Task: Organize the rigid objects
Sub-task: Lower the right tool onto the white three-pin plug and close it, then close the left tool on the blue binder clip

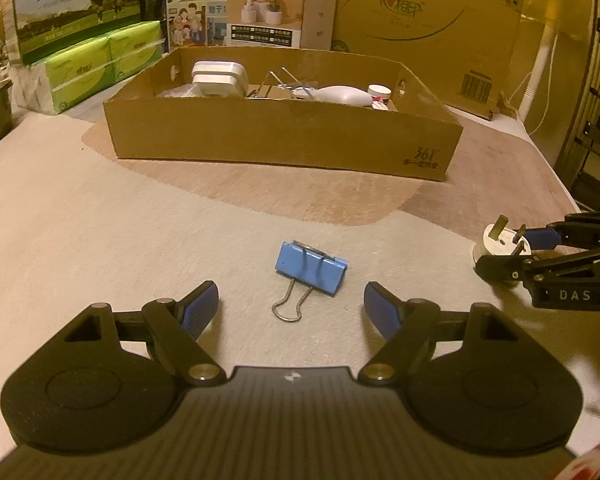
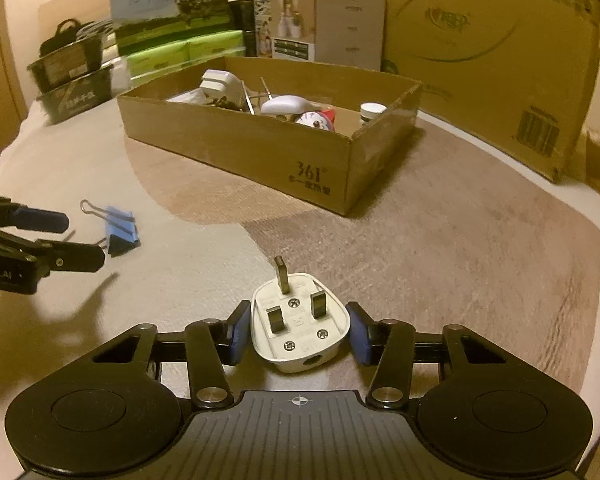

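The left claw (image 1: 291,307) stands open, its ribbed blue pads (image 1: 199,307) wide apart over a pale, finely woven cloth (image 1: 100,240) that covers the bench. Just ahead of the gap, on that cloth, lies a blue binder clip (image 1: 311,267): a folded sheet-metal wedge with painted, slightly scuffed faces and two bent wire loop handles, one of which points toward the claw. Nothing touches it.

The right claw (image 2: 298,330) is closed on a white three-pin plug (image 2: 300,322). The flat blue pads (image 2: 240,332) press the smooth moulded sides of the rounded plastic body. The plug lies on its back with three rectangular brass-coloured pins upright and four cross-head screws set in its face. It sits where the pale cloth meets a brown patch with a coarser, streaked grain (image 2: 460,240).

Further back on that brown patch stands a shallow, open cardboard box (image 1: 284,140) with matte corrugated walls and a printed mark at one corner. It holds a white blocky adapter (image 1: 220,78), thin metal rods (image 1: 288,80), a smooth white oval piece (image 1: 344,95) and a small white-capped jar (image 1: 379,91). Behind it stand printed cartons (image 1: 76,4) and shiny green wrapped packs (image 1: 104,64)
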Tool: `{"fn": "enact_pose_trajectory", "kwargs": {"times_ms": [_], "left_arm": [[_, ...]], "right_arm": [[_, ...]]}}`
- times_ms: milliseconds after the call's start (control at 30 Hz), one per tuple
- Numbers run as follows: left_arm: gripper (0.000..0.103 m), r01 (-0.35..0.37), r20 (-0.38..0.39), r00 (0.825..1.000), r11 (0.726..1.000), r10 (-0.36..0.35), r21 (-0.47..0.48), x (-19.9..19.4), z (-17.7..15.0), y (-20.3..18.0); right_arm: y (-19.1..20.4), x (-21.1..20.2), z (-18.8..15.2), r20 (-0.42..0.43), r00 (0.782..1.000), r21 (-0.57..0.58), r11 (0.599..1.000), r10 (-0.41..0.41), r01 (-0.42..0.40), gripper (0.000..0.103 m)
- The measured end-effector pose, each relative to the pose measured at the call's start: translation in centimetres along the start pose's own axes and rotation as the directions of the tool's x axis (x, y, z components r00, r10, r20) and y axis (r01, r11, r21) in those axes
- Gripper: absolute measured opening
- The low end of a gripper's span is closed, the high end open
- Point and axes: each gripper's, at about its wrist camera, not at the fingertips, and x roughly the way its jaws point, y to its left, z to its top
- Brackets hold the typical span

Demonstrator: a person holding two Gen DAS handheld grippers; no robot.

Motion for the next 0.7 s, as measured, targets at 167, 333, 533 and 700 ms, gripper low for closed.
{"fn": "enact_pose_trajectory", "kwargs": {"times_ms": [167,333,533,700], "left_arm": [[0.076,0.024,0.001,1.000,0.998,-0.024,0.053,0.5,0.4,-0.4],[0.072,0.049,0.003,0.999,0.988,-0.050,0.149,1.5,1.0,-0.8],[0.064,0.097,-0.009,0.995,0.962,-0.098,0.257,2.6,1.6,-0.7],[0.049,0.143,-0.033,0.990,0.955,-0.139,0.261,3.2,1.9,-0.1]], "right_arm": [[0.6,-0.8,-0.3,-0.004,1.000,0.044,0.999,0.028,-0.028,0.050],[1.1,-1.1,-0.2,-0.007,0.999,0.066,0.997,0.041,-0.040,0.050],[1.1,-0.7,-0.1,-0.015,0.999,0.060,0.998,0.034,-0.033,0.050],[1.2,-0.5,-0.1,-0.017,1.000,0.056,0.998,0.026,-0.025,0.050]]}}
